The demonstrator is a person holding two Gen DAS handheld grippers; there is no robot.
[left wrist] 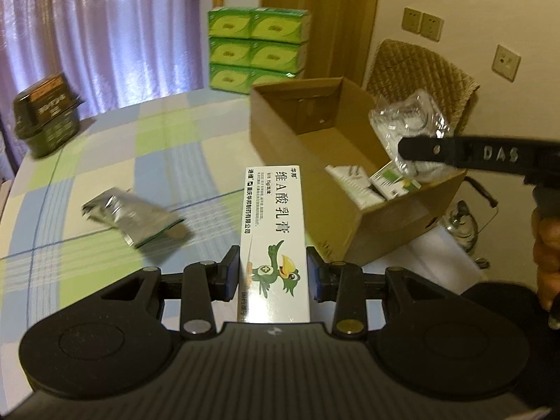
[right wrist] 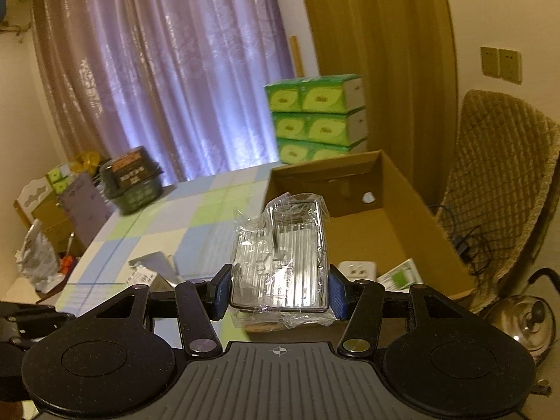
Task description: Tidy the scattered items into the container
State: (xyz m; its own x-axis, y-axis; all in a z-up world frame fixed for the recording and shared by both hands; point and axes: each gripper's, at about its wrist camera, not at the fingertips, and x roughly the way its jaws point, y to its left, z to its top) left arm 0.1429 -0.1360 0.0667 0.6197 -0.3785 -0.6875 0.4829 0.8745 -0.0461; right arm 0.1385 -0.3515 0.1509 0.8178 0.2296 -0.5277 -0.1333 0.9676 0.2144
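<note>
My left gripper (left wrist: pixel 273 274) is shut on a long white ointment box (left wrist: pixel 273 231) with a green bird cartoon, held above the checked tablecloth just left of the open cardboard box (left wrist: pixel 280 133). My right gripper (right wrist: pixel 280 292) is shut on a clear plastic-wrapped case (right wrist: pixel 283 259); in the left wrist view that wrapped case (left wrist: pixel 406 122) hangs over the cardboard box's right side, under the right gripper's finger (left wrist: pixel 437 150). Small white and green cartons (left wrist: pixel 371 185) lie inside the box (right wrist: pixel 413 217). A silver foil pouch (left wrist: pixel 129 213) lies on the table to the left.
A dark green tin (left wrist: pixel 45 119) stands at the table's far left edge. Stacked green tissue boxes (left wrist: pixel 259 49) sit behind the table. A wicker chair (right wrist: pixel 500 175) and a metal kettle (right wrist: pixel 525 322) stand right of the box. A person's hand (left wrist: pixel 546 245) holds the right gripper.
</note>
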